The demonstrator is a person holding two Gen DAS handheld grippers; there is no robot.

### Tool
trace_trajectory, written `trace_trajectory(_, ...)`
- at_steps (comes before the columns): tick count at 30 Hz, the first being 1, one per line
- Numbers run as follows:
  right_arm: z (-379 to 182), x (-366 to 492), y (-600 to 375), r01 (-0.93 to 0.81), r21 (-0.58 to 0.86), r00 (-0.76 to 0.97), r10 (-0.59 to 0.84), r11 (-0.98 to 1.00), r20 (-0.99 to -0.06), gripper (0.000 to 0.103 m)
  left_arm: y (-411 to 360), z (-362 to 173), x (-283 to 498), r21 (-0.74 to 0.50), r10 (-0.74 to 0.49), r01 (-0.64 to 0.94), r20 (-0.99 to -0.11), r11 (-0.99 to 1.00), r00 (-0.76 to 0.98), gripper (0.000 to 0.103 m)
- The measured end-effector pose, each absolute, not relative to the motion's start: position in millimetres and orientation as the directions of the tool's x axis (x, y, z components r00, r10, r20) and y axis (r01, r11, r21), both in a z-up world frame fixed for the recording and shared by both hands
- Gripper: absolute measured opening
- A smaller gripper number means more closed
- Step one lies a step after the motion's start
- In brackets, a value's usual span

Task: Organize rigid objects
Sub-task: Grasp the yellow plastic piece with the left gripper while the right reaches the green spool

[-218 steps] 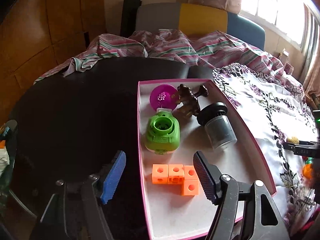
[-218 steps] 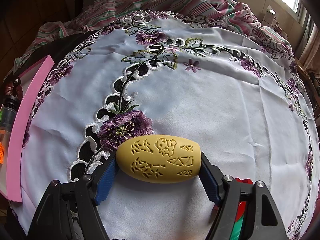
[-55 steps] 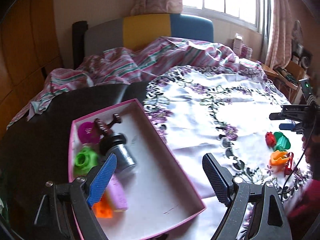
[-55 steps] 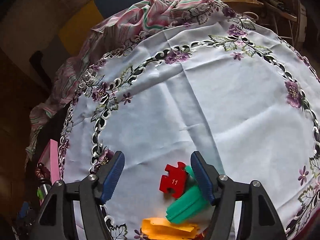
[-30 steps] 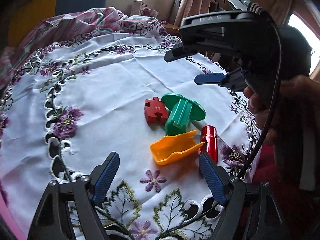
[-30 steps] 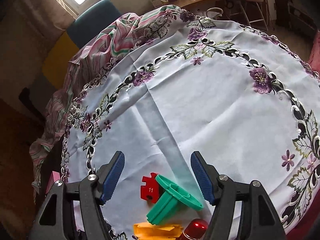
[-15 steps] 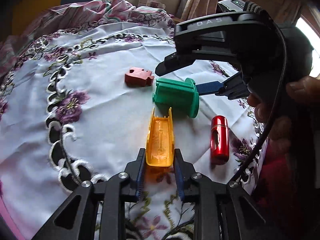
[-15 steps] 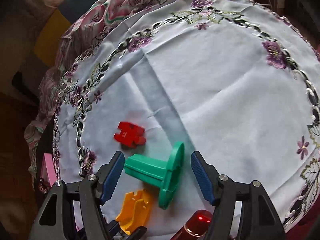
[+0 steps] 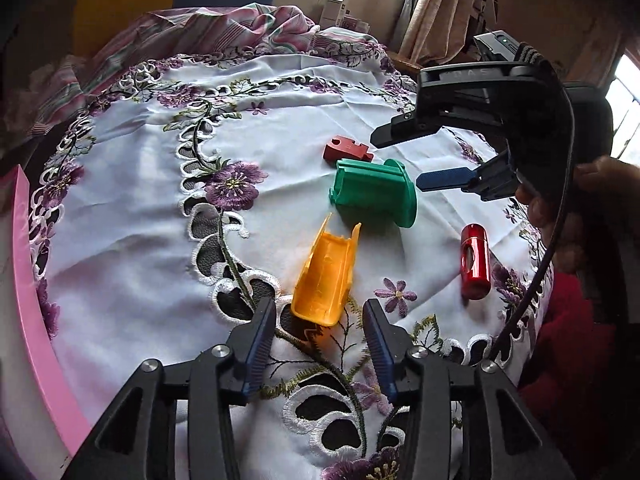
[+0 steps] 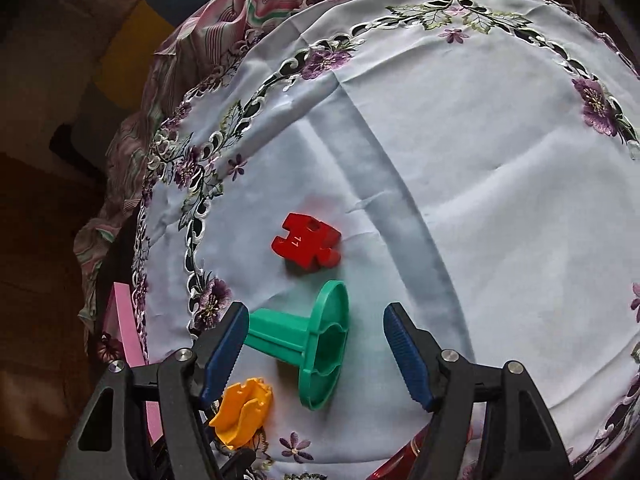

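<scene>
Two cameras, one on each gripper, look down close.
Both see the green spool (image 9: 374,194) (image 10: 308,344) on the tablecloth (image 9: 132,248) (image 10: 460,152).

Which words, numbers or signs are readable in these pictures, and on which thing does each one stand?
"11": on the red puzzle piece, printed white on its top face.
"DAS": raised letters on the black body of the right claw, faint; possibly only part of a longer word.
Boxes by the window: print too small to read.
</scene>
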State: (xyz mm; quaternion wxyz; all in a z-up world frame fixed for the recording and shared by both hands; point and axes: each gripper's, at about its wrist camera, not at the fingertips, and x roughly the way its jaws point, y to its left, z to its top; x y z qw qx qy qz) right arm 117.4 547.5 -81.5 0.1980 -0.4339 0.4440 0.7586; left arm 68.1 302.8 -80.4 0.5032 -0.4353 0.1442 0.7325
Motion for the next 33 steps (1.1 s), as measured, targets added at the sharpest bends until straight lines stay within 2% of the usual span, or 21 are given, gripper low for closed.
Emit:
trace_trajectory(8,-82.1,110.4,543.7,-0.69,0.459,-0.516,-0.065,-0.56,-0.854,0.072,328.3,-76.1,62.8,-0.174,0.595,-0.89,-0.794,-0.421,-0.126,0.05)
trace_trajectory(9,-81.7,109.4,543.2,-0.687,0.457,-0.517,-0.061,-0.565,-0.854,0.072,331.9,-78.8,61.1,-0.178,0.592,-0.89,-0.797,-0.419,-0.119,0.047)
trace_trajectory(10,-81.4,108.6,543.0,-0.687,0.453,-0.516,-0.057,-0.568,-0.854,0.072,335.6,-82.4,60.0,-0.183,0.587,-0.891,-0.802,-0.416,-0.109,0.037)
trace_trajectory(12,-81.8,107.3,543.0,-0.687,0.45,-0.515,-0.055,-0.571,-0.855,0.074,338.3,-89.5,60.3,-0.175,0.576,-0.893,-0.81,-0.415,-0.109,0.027)
trace_trajectory(17,-83.6,96.0,535.0,-0.667,0.427,-0.5,-0.058,-0.611,-0.864,0.082,328.3,-90.5,64.2,-0.167,0.599,-0.891,-0.789,-0.422,-0.136,0.027)
trace_trajectory(24,-88.8,70.7,506.1,-0.604,0.287,-0.426,-0.004,-0.743,-0.905,0.085,309.7,-89.1,63.1,-0.174,0.598,-0.86,-0.782,-0.48,-0.176,0.027)
trace_trajectory(25,-91.6,67.6,502.9,-0.601,0.261,-0.403,0.004,-0.755,-0.915,0.085,308.2,-88.9,63.4,-0.17,0.596,-0.858,-0.782,-0.485,-0.182,0.027)
trace_trajectory(27,-89.6,65.6,497.5,-0.595,0.193,-0.386,0.067,-0.78,-0.92,0.066,306.6,-88.6,64.2,-0.151,0.589,-0.859,-0.784,-0.489,-0.197,0.027)
trace_trajectory(33,-85.7,65.0,491.4,-0.567,0.172,-0.401,0.087,-0.806,-0.912,0.066,298.5,-86.7,65.1,-0.154,0.586,-0.856,-0.787,-0.493,-0.195,0.027)
